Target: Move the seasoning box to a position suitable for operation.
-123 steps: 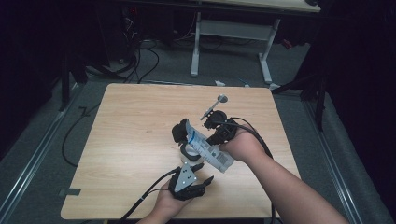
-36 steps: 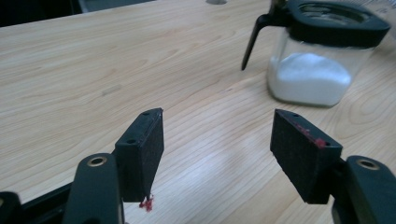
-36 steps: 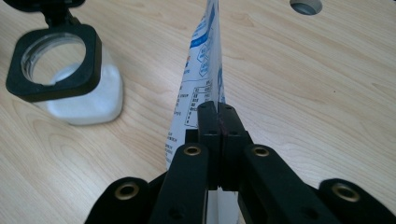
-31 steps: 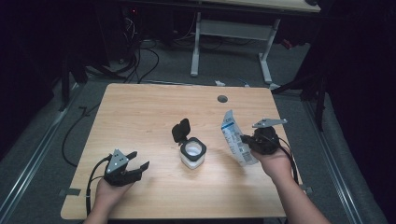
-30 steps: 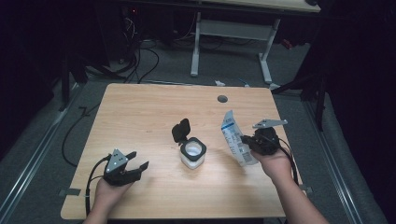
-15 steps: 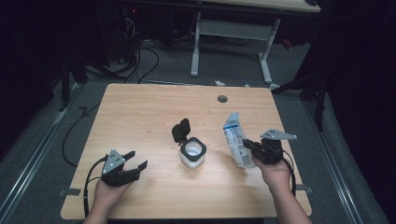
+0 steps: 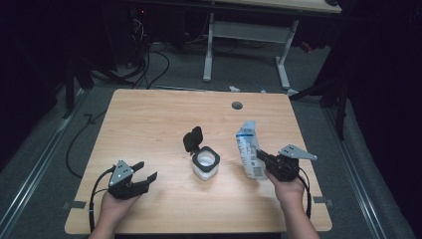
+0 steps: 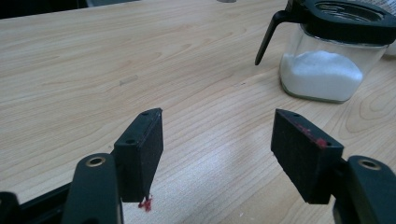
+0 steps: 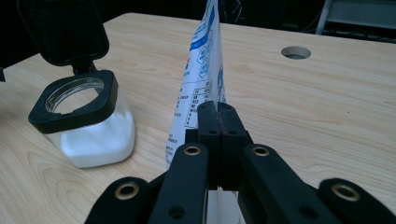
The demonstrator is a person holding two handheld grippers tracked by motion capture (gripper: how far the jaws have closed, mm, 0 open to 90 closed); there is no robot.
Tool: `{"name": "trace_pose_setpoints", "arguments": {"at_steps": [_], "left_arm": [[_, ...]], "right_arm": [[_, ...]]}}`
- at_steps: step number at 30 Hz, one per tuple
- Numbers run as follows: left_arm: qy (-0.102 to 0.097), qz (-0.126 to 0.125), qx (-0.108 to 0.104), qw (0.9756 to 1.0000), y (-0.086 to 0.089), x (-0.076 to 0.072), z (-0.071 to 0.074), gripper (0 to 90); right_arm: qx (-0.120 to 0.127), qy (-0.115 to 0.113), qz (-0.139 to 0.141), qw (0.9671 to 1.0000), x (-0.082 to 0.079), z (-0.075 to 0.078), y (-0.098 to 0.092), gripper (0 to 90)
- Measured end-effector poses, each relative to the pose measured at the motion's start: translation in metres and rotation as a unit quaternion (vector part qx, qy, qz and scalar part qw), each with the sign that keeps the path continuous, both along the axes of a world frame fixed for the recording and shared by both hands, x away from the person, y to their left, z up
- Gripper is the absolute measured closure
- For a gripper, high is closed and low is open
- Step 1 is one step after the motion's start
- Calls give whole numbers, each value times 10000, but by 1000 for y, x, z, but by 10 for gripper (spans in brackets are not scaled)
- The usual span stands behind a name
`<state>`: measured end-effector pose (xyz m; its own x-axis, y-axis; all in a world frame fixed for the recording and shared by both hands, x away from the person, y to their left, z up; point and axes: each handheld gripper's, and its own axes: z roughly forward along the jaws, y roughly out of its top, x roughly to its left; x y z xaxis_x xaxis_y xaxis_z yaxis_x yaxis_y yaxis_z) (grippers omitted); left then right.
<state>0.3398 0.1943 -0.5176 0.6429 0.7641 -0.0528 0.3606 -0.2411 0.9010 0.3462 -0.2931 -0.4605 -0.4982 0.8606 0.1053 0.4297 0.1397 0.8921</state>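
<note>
Right gripper (image 7: 263, 158) jaws clamped on upright white-blue pouch (image 7: 250, 149), open-lid jar (image 7: 205, 163) just left of it mid-table (image 7: 149, 119), left gripper (image 7: 144, 172) jaws wide, empty, near-left.

White-and-blue pouch (image 7: 248, 149) stands upright beside open-lidded jar (image 7: 205, 163).

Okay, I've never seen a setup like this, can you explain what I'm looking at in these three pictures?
A person sits at a wooden table, holding a hand-operated gripper in each hand. The wide picture comes from a camera above; the other two come from cameras riding on each gripper, looking along its black jaws. The left gripper is open and holds nothing. The right gripper is shut on a white and blue packet, standing upright. Between them stands a glass jar with white powder inside and its black lid flipped open.
</note>
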Motion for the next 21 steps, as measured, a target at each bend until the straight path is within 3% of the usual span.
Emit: {"name": "trace_pose_setpoints", "arguments": {"at_steps": [21], "left_arm": [[135,-45,-73,9999,1,2,-2,352]], "right_arm": [[343,-563,-274,9974,8,-20,-6,900]]}}
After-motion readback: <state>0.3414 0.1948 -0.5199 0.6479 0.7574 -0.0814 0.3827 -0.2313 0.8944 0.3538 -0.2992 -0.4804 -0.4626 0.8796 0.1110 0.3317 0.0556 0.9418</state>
